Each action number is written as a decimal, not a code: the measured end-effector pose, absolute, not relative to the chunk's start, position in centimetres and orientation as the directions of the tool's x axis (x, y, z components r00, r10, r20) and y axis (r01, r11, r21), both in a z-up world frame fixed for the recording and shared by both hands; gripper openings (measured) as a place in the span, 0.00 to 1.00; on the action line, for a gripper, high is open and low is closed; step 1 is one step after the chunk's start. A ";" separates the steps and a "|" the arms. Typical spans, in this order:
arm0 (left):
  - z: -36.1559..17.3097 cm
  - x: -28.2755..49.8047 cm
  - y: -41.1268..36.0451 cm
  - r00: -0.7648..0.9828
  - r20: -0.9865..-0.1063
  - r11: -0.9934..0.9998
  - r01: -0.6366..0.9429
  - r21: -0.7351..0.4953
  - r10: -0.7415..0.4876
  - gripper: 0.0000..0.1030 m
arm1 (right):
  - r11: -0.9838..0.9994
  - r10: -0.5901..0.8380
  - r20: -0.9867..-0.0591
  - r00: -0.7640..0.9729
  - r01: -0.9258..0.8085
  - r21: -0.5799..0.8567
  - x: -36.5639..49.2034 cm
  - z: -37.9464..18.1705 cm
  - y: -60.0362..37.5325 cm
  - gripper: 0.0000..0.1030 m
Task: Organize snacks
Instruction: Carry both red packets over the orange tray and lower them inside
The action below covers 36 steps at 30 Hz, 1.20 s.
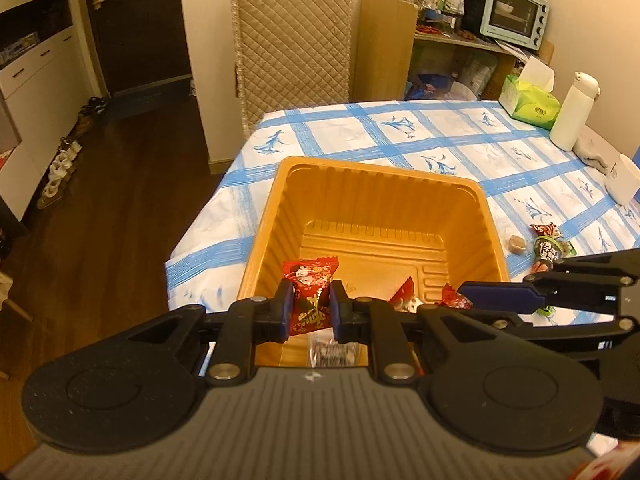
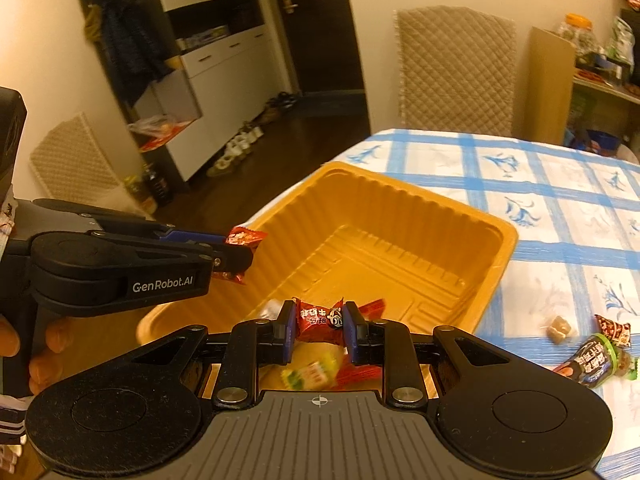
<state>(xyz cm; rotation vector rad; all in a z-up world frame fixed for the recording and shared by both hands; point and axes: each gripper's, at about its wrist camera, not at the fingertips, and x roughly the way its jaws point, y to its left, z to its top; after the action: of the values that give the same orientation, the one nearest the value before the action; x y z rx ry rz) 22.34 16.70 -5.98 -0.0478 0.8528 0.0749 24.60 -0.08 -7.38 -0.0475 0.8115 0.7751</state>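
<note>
An orange plastic tray (image 1: 488,224) (image 2: 498,258) stands on the blue-checked table. My left gripper (image 1: 310,304) is shut on a red candy packet (image 1: 310,280) and holds it over the tray's near side; it shows from the side in the right wrist view (image 2: 236,256). My right gripper (image 2: 318,322) is shut on a red wrapped candy (image 2: 320,318) above the tray's near edge. Several wrapped snacks (image 2: 312,374) lie in the tray below it. Loose snacks lie on the table to the right: a green-topped packet (image 2: 596,364), a red one (image 2: 614,330) and a brown candy (image 2: 558,330).
At the table's far right stand a white bottle (image 1: 572,116), a green tissue pack (image 1: 528,102) and a white cup (image 1: 622,180). A padded chair (image 1: 292,48) stands behind the table. The table's left edge drops to a dark wood floor (image 1: 112,208).
</note>
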 end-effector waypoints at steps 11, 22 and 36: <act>-7.3 25.6 16.4 0.635 -0.772 0.999 -0.055 -0.004 0.032 0.17 | 0.765 0.573 -0.673 0.468 -0.600 0.234 26.5 -7.8 -1.0 0.24; -8.1 26.3 16.4 0.611 -0.792 0.999 -0.042 -0.014 0.015 0.18 | 0.769 0.569 -0.677 0.467 -0.593 0.238 26.9 -7.8 -1.2 0.24; -7.3 24.3 17.7 0.609 -0.793 0.996 -0.076 -0.042 0.013 0.18 | 0.742 0.588 -0.680 0.438 -0.626 0.239 26.9 -8.2 0.7 0.24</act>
<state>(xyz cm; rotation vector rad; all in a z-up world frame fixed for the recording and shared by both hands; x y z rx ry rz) 24.34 17.73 -7.25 -0.0736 0.9145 0.0515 26.88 0.75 -8.23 -0.0512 0.8237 0.7547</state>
